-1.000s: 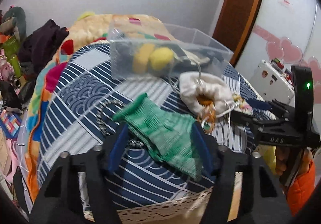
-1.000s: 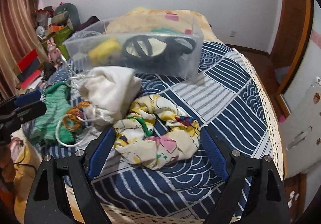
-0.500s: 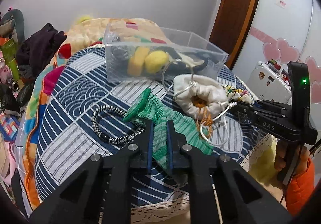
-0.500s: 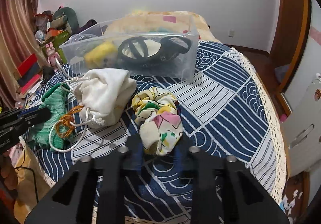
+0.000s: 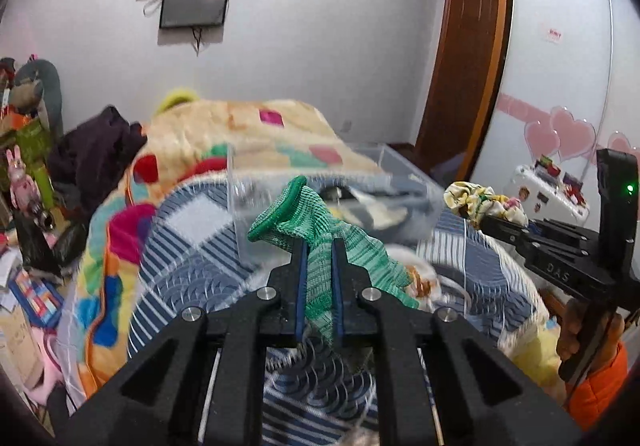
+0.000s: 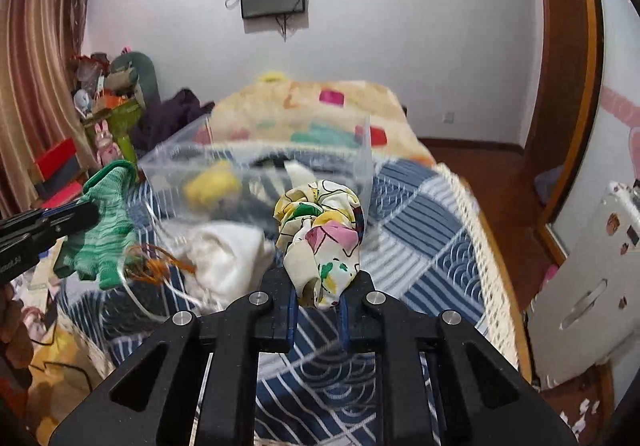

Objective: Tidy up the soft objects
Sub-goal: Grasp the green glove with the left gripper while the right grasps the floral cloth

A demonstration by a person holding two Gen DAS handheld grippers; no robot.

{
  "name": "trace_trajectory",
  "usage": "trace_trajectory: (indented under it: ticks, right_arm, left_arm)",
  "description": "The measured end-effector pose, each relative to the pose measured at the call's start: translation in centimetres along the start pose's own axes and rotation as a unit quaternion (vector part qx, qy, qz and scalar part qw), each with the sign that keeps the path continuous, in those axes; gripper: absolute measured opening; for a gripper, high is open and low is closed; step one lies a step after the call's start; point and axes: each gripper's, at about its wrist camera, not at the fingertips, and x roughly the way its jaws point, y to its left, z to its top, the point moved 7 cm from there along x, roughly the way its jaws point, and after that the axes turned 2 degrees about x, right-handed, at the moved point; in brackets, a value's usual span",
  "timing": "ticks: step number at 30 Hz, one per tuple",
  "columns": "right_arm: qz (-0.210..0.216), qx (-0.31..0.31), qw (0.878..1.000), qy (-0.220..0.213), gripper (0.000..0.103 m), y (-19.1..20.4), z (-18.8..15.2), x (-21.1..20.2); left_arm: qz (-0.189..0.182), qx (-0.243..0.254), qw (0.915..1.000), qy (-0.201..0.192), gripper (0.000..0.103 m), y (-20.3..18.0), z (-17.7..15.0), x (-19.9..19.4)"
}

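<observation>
**Both claws lift soft goods off the bed, clear bin just ahead**

The left gripper (image 5: pixel 319 266) is clenched on a green knit glove (image 5: pixel 320 242), which stands up between its blue pads with the cuff curling left and the fingers drooping right. The right gripper (image 6: pixel 319 302) is clamped on a floral scrunchie (image 6: pixel 320 230), bunched upright above its fingertips. Both items hang clear of the blue patterned bedspread (image 6: pixel 420 246).

Directly beyond each claw sits the clear plastic bin (image 6: pixel 256 174), its near wall and right corner edge rising just behind the scrunchie; a yellow soft item (image 6: pixel 212 186) shows through the wall. Below and left of the right claw lies a white drawstring pouch (image 6: pixel 228 250) with orange cord and white loops trailing toward the glove. To the right of the right claw the bedspread runs open to its lace-trimmed edge (image 6: pixel 488 266), with wooden floor beyond. A patchwork quilt (image 5: pixel 248 134) is heaped behind the bin. Seen from the left wrist, the right gripper and scrunchie (image 5: pixel 480 202) sit to the right, well apart from the glove.

A second ago both sets of fingers were spread wide around items lying flat on the bedspread; half a second ago they had closed at bed level. Now both items are raised, and the bin appears blurred.
</observation>
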Motion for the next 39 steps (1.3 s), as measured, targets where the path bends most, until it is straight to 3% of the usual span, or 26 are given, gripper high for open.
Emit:
trace_trajectory:
  ticks: [9, 17, 23, 32, 39]
  right_arm:
    - [0.011, 0.003, 0.999, -0.051, 0.014, 1.1, 4.4, 0.6]
    - [0.015, 0.009, 0.998, -0.066, 0.014, 1.9, 6.9, 2.5]
    - [0.015, 0.011, 0.999, -0.044, 0.014, 2.2, 7.3, 4.9]
    - [0.012, 0.004, 0.999, 0.033, 0.014, 2.5, 5.0, 9.6]
    - [0.008, 0.001, 0.998, 0.065, 0.017, 2.0, 3.9, 10.3]
  left_arm:
    - [0.013, 0.02, 0.9985, -0.048, 0.01, -0.3, 5.1, 1.1]
    - [0.028, 0.027, 0.9979, -0.051, 0.01, -0.5, 7.6, 4.7]
    - [0.043, 0.035, 0.9984, -0.014, 0.01, -0.1, 7.9, 9.1]
    - [0.05, 0.059, 0.9944, 0.072, 0.01, 0.1, 6.2, 15.9]
    - [0.035, 0.063, 0.9922, 0.102, 0.011, -0.2, 4.8, 17.3]
